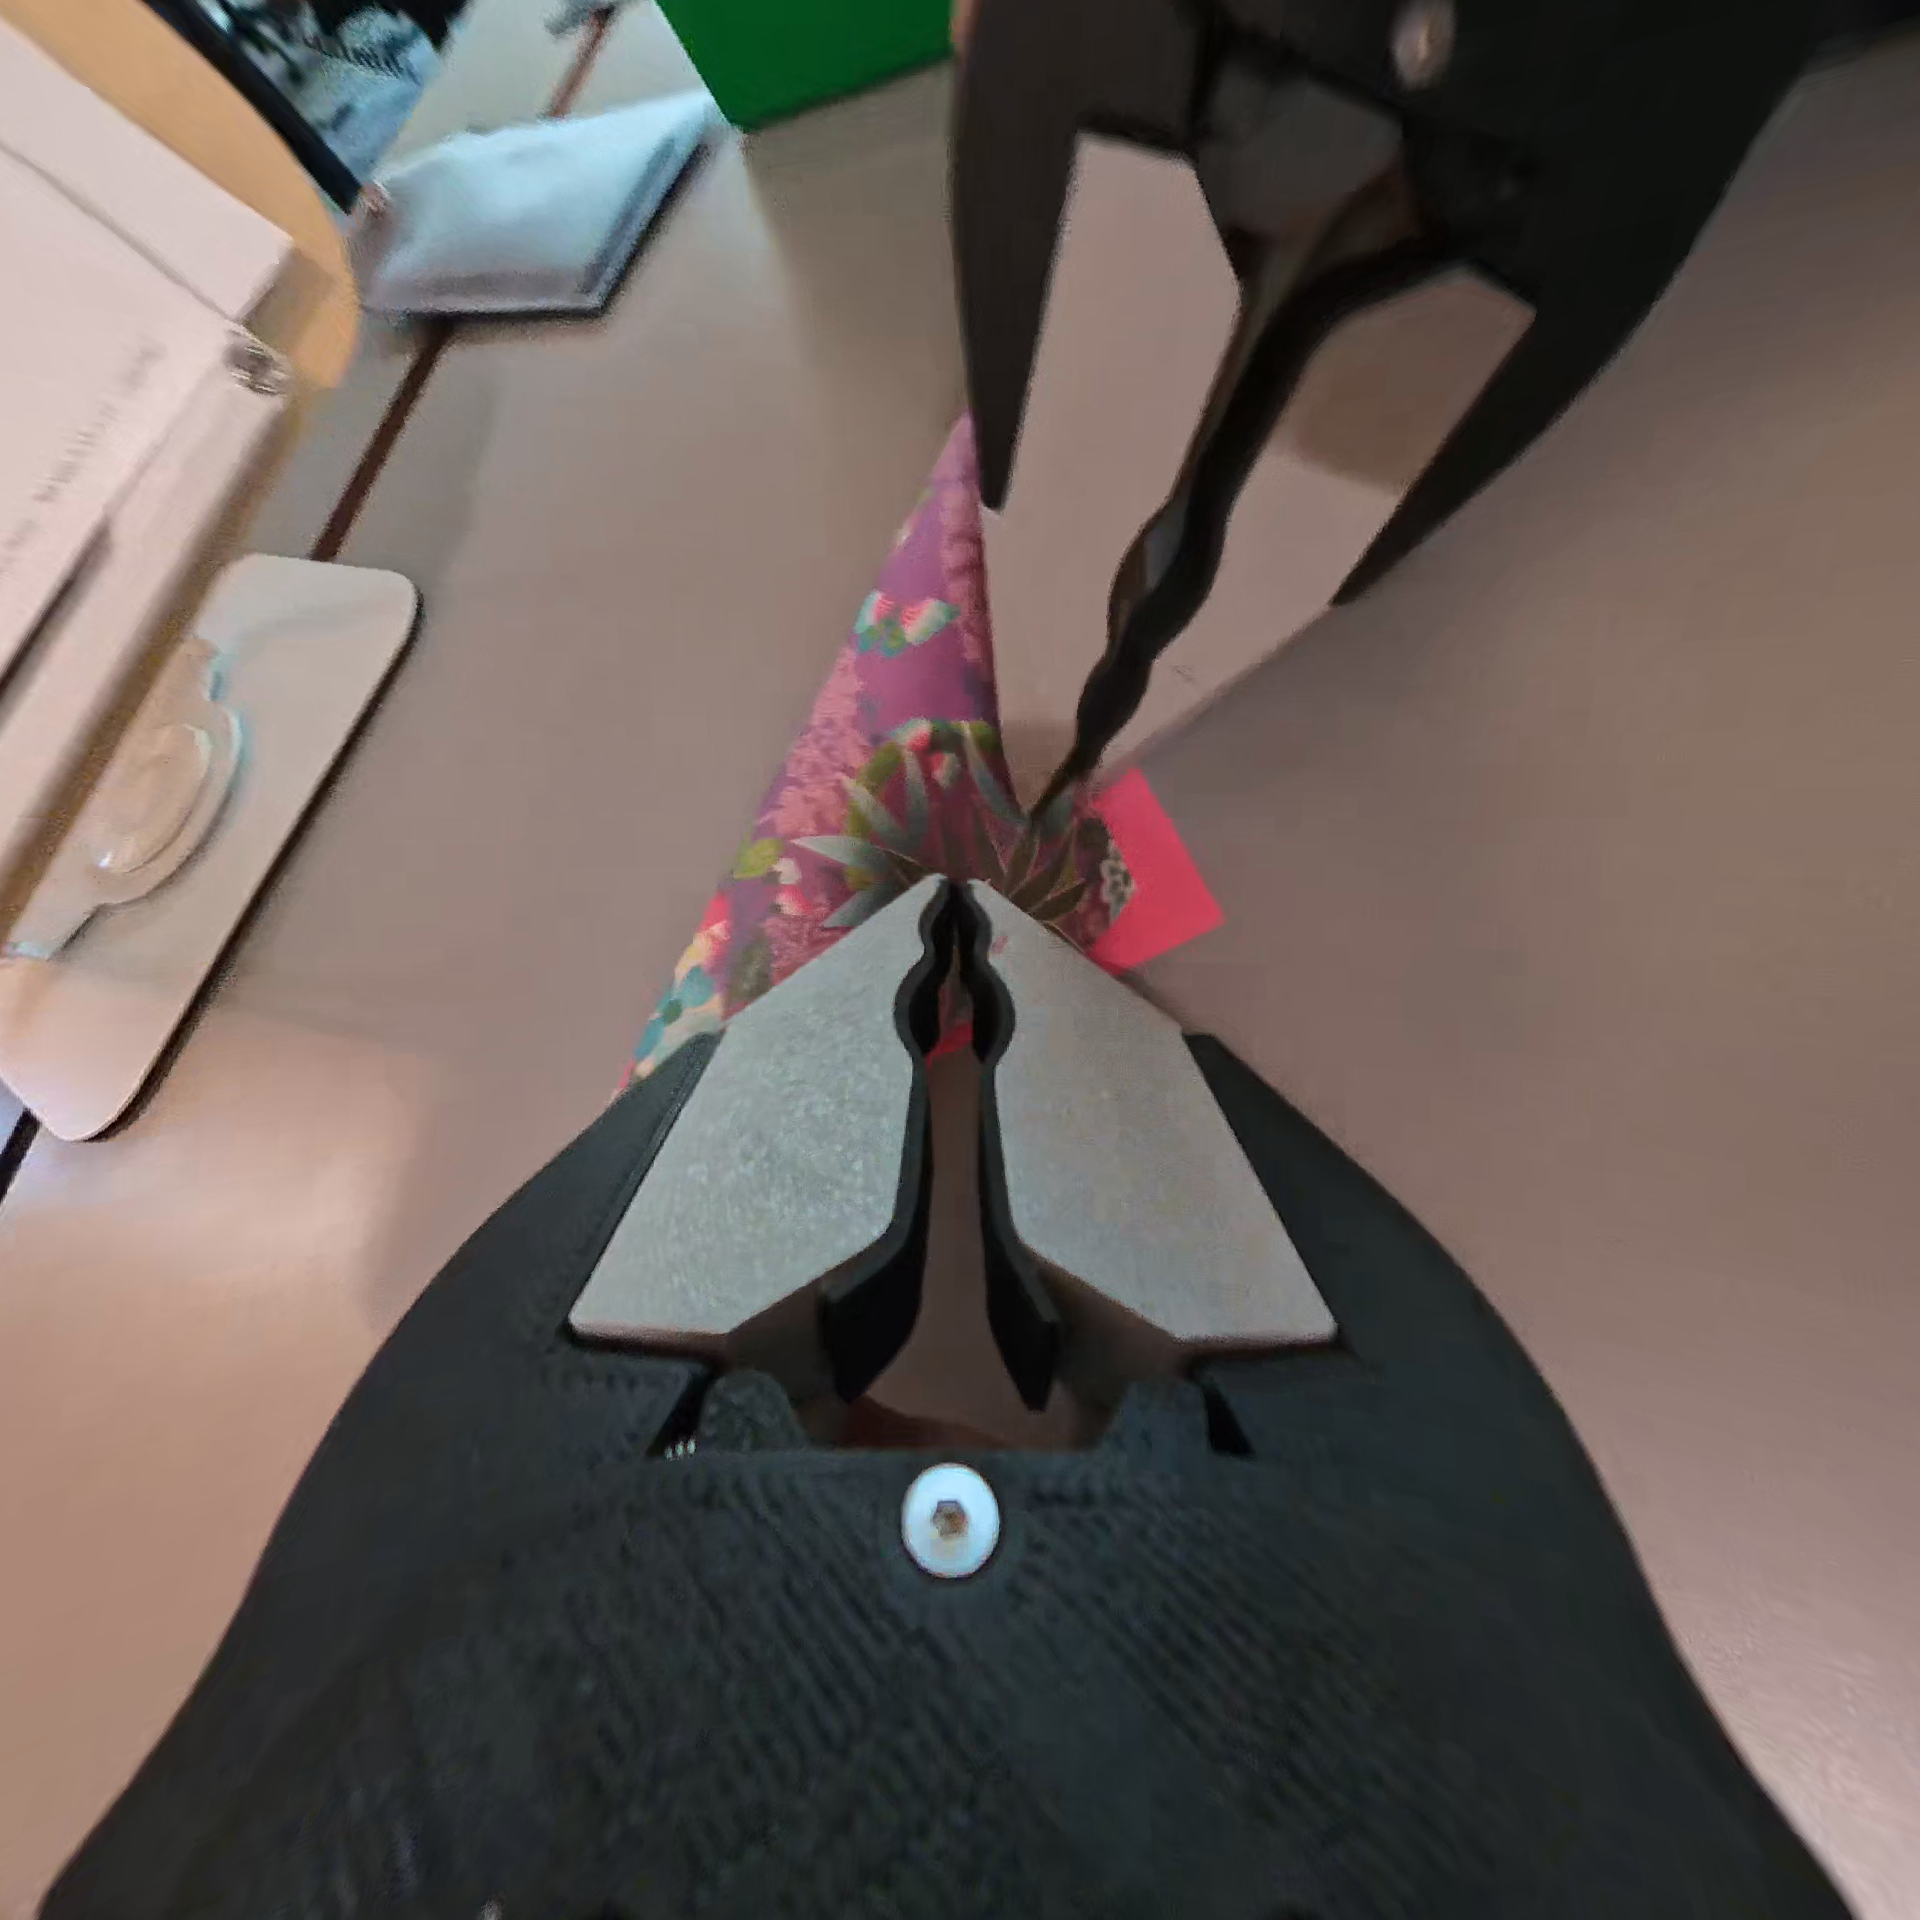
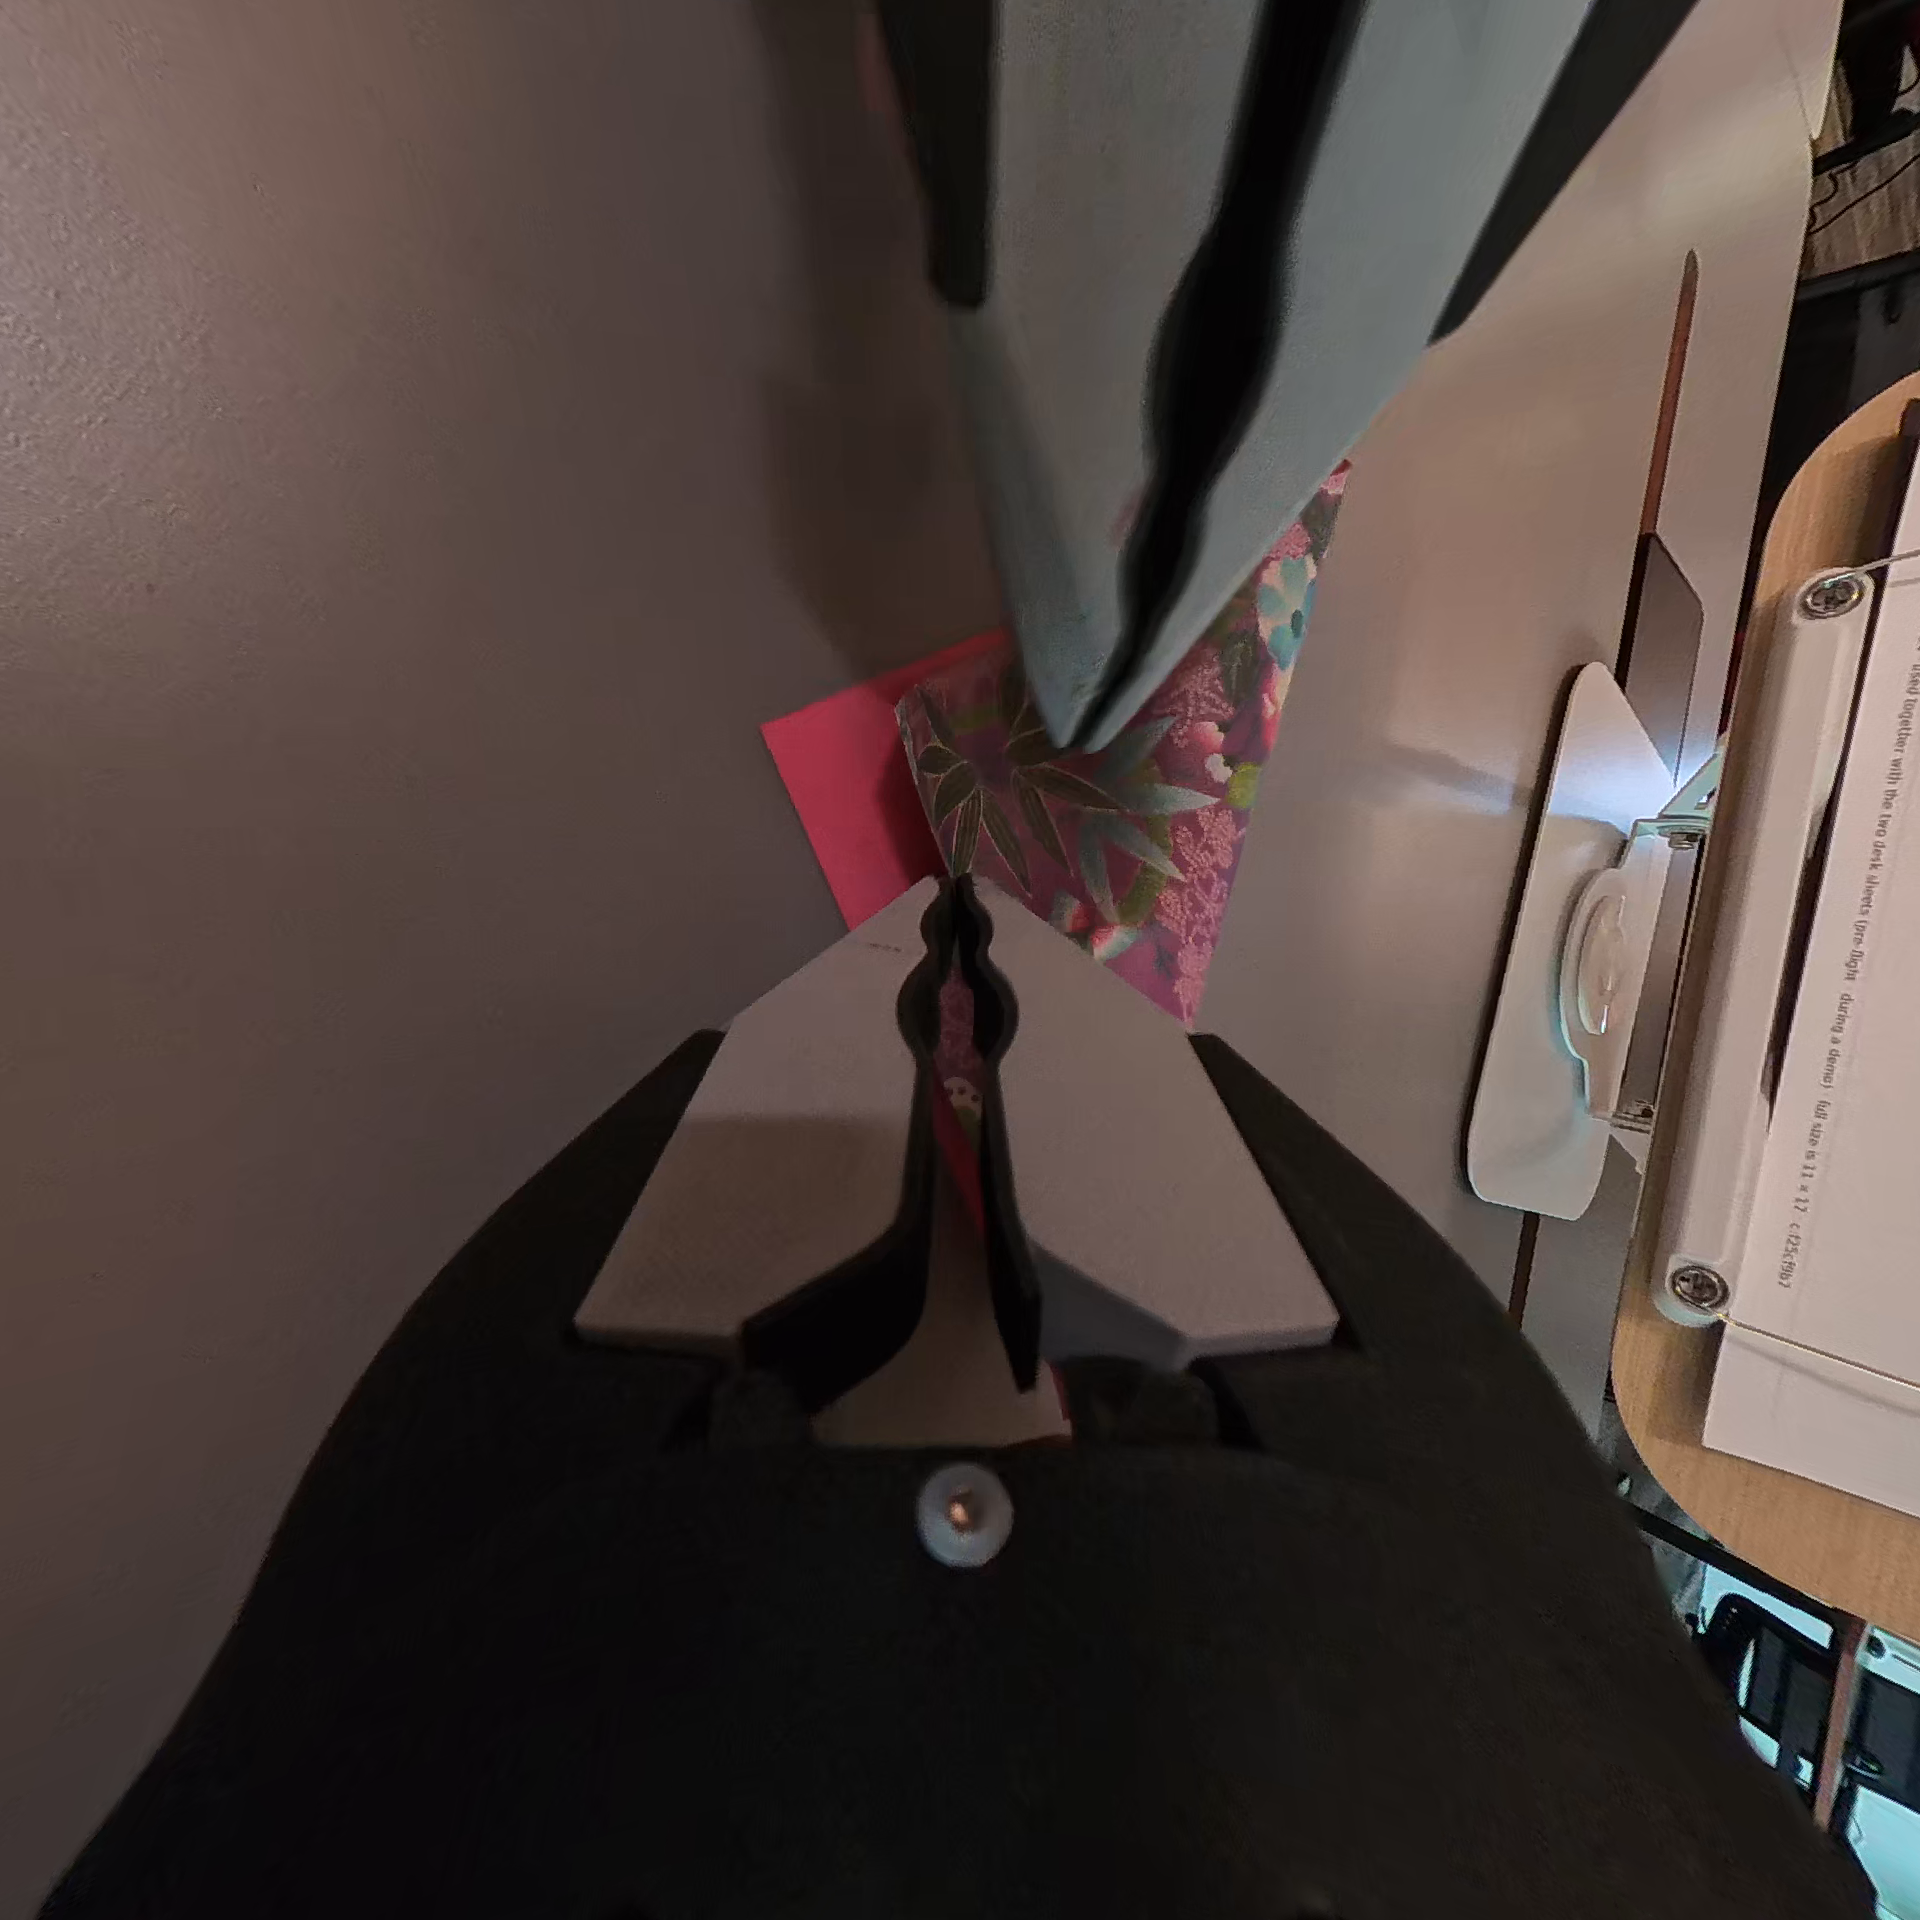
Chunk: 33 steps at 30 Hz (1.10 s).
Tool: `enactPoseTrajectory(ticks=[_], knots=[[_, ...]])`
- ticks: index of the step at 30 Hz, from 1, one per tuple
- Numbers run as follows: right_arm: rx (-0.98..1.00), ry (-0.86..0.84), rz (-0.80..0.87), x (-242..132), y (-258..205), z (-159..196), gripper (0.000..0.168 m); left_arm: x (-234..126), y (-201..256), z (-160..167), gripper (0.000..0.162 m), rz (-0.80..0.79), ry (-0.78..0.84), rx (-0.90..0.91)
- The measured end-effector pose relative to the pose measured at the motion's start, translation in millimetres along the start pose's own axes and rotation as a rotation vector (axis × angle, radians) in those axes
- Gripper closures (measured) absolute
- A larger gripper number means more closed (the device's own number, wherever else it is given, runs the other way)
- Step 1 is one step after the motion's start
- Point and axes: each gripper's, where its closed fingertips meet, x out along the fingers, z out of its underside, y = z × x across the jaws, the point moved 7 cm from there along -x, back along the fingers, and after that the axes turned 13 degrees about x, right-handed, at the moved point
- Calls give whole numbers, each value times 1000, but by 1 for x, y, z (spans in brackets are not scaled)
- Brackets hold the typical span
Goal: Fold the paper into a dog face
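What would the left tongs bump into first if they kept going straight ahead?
The flowery paper: the left tongs are shut with their tips right at it. Just beyond, the right tongs also touch that paper, so they would probably come next, though depth is hard to judge.

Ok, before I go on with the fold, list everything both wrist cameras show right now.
patterned paper: one, purple floral with a pink reverse, on the table, both grippers at it
table: one, pale, beneath everything
plastic stand: one, white base with a clear clip, left of the paper in the left wrist view
printed sheet: one, white, on a wooden board
cloth: one, white, folded, far side
green object: one, far edge, cropped
left gripper: black, grey pads, shut
right gripper: same, shut on the paper
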Motion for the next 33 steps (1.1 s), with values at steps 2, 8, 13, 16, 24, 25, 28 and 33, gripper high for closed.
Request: enactPoseTrajectory(ticks=[2, 8, 13, 16, 24, 25, 28, 33], knots=[[0, 8, -12, -1, -1, 0, 168, 9, 6, 3, 162, 15, -69, 46], [53, 44, -85, -4, -2, 1, 168, 9, 9, 4, 162, 46, -73, 50], [101, 81, -144, -9, 0, 2, 168, 8, 12, 3, 162, 46, -70, 65], [165, 122, -239, -20, 1, 3, 158, 7, 12, 4, 162, 52, -66, 63], [571, 218, -152, -34, 53, 19, 159, 4, 14, 4, 162, 60, -59, 73], [624, 205, -166, -31, 56, 22, 152, 4, 14, 4, 162, 59, -59, 74], [747, 174, -241, -24, 57, 21, 146, 4, 14, 4, 162, 57, -60, 77], [773, 259, -346, -27, 49, -1, 150, 4, 14, 4, 162, 58, -59, 77]])
